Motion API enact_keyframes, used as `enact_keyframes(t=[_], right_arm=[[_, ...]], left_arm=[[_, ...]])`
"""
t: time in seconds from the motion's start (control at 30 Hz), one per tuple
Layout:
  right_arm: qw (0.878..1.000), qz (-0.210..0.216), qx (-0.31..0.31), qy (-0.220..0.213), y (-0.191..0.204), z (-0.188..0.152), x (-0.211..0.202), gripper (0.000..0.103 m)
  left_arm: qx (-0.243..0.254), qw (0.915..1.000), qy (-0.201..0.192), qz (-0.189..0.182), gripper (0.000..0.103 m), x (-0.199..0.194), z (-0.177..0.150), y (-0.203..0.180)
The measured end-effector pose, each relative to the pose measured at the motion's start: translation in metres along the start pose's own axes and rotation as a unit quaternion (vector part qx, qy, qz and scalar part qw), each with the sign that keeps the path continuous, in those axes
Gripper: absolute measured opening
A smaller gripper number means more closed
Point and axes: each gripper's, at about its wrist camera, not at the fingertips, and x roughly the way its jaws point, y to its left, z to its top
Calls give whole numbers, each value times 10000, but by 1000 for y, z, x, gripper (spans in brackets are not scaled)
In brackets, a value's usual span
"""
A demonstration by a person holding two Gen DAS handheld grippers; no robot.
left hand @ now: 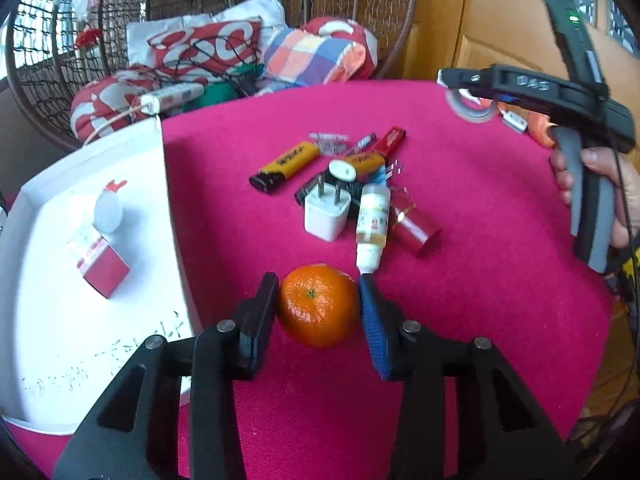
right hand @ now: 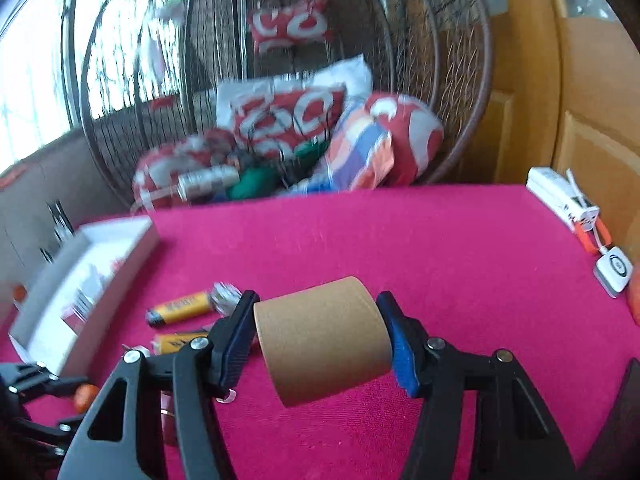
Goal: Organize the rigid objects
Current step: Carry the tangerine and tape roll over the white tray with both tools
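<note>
Left wrist view shows a pink worktop (left hand: 460, 208) carrying a white box (left hand: 60, 340) along its left edge, with a small red-and-white carton (left hand: 102, 262) lying inside it. Near the middle of the worktop sits a loose pile: a white plug adapter (left hand: 326, 214), a yellow lighter (left hand: 286, 166), a small dropper bottle (left hand: 372, 228) and a red lipstick (left hand: 414, 226). Toward the near edge, the left tool (left hand: 319, 308) has both pads touching the sides of an orange (left hand: 318, 310) that rests on the cloth. In the right wrist view, the right tool (right hand: 320, 340) is clamped on the two ends of a tan tape roll (right hand: 324, 336), held above the worktop's near edge.
</note>
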Motion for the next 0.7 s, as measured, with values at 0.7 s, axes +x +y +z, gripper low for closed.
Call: enact_keyframes(t=[0.7], right_arm=[[9834,639,50,-1697,50,40,-111,60]], left_arm=[[-538,9762,-2015,593,40,-132,37,32]])
